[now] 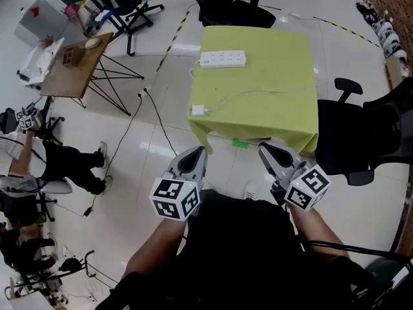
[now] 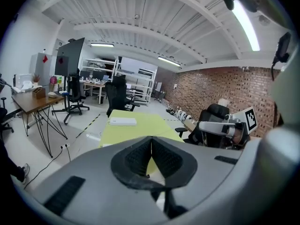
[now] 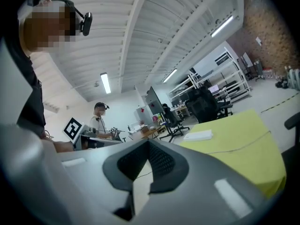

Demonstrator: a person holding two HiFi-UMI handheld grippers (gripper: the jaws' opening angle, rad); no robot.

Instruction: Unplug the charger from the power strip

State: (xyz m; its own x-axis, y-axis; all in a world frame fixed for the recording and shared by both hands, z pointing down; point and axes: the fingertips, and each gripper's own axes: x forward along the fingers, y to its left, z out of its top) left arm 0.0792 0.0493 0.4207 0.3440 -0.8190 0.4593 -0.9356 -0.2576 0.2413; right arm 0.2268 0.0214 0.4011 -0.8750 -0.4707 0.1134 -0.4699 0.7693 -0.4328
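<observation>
A white power strip [image 1: 222,59] lies at the far side of the yellow-green table [image 1: 284,121]. A small white charger [image 1: 199,110] rests at the table's near left corner, apart from the strip, and its thin cable [image 1: 258,92] curves off to the right. My left gripper [image 1: 193,157] and right gripper [image 1: 271,150] hang over the floor just short of the table's near edge, both shut with nothing between the pads. In the left gripper view [image 2: 151,149] the strip [image 2: 123,121] lies far ahead. From the right gripper view [image 3: 147,153] I see the strip [image 3: 198,135] and the cable [image 3: 243,144].
A black office chair [image 1: 361,134] stands right of the table and another [image 1: 232,8] beyond it. At the left are a wooden desk [image 1: 77,63] and a seated person [image 1: 58,160]. A black cable [image 1: 148,108] runs across the white floor, and green tape [image 1: 240,143] marks it.
</observation>
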